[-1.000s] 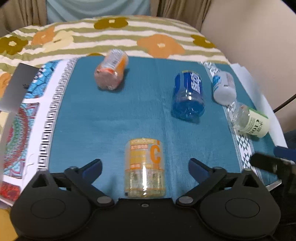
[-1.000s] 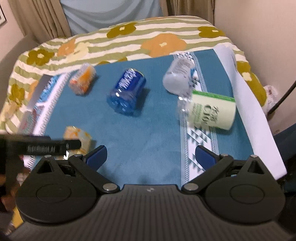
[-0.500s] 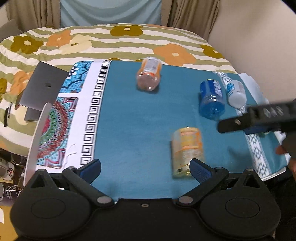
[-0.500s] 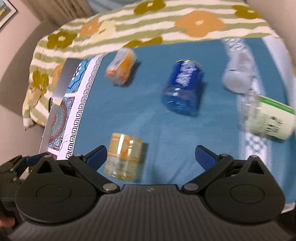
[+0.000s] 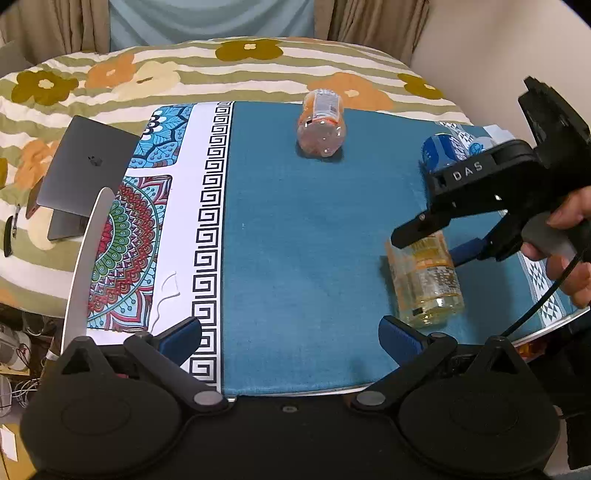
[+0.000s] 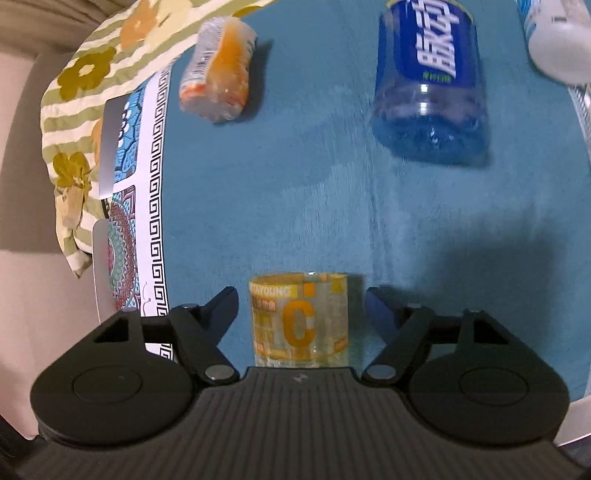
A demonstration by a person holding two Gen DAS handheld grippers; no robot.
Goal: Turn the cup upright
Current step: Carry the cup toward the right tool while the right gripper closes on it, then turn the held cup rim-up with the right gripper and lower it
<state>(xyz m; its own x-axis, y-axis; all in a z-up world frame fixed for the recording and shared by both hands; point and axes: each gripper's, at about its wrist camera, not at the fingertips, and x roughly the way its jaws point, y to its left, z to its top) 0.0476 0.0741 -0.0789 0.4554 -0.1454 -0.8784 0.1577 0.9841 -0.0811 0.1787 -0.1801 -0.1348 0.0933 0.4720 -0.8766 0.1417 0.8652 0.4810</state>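
A clear cup with a yellow-orange label [image 5: 424, 277] lies on its side on the teal cloth [image 5: 295, 240], also in the right wrist view [image 6: 300, 319]. My right gripper [image 6: 300, 306] is open and straddles the cup, one finger on each side, not touching. In the left wrist view the right gripper [image 5: 436, 236] hangs over the cup's far end. My left gripper [image 5: 290, 334] is open and empty, low over the front edge, left of the cup.
An orange bottle [image 5: 321, 123] [image 6: 218, 88] lies at the far middle of the cloth. A blue bottle [image 6: 430, 85] and a white one [image 6: 554, 33] lie at the far right. A grey laptop [image 5: 85, 173] sits on the flowered bedspread at left.
My right gripper has dropped down and forward over the yellow cup, so the cup now sits between its fingers. My left gripper has pulled back and to the left, away from the cup.
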